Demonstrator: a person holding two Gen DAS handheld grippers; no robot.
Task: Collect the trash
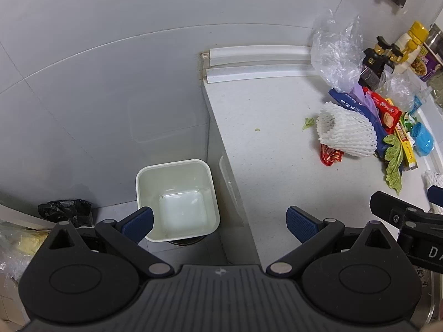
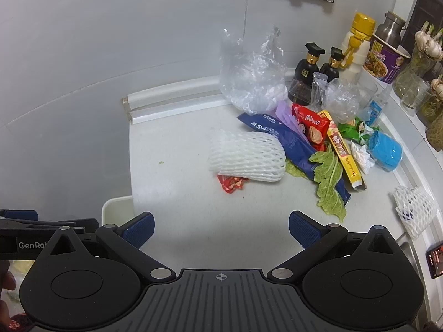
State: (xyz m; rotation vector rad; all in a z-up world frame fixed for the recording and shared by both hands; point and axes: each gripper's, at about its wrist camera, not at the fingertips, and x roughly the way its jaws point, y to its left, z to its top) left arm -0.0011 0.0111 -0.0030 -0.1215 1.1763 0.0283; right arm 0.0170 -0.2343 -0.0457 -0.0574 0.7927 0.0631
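Nothing collected yet, judging by the bare white bin point(image 1: 177, 202) on the floor left of the counter point(image 1: 263, 149). Left gripper point(image 1: 220, 222) and right gripper point(image 2: 221, 228) both spread wide, holding nothing. Trash pile, foam net point(image 2: 246, 156), wrappers, leaf point(image 2: 329, 182), lies untouched on the right.

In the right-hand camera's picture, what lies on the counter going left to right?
White foam net → red snack packet → yellow box → blue cup → second, smaller foam net.
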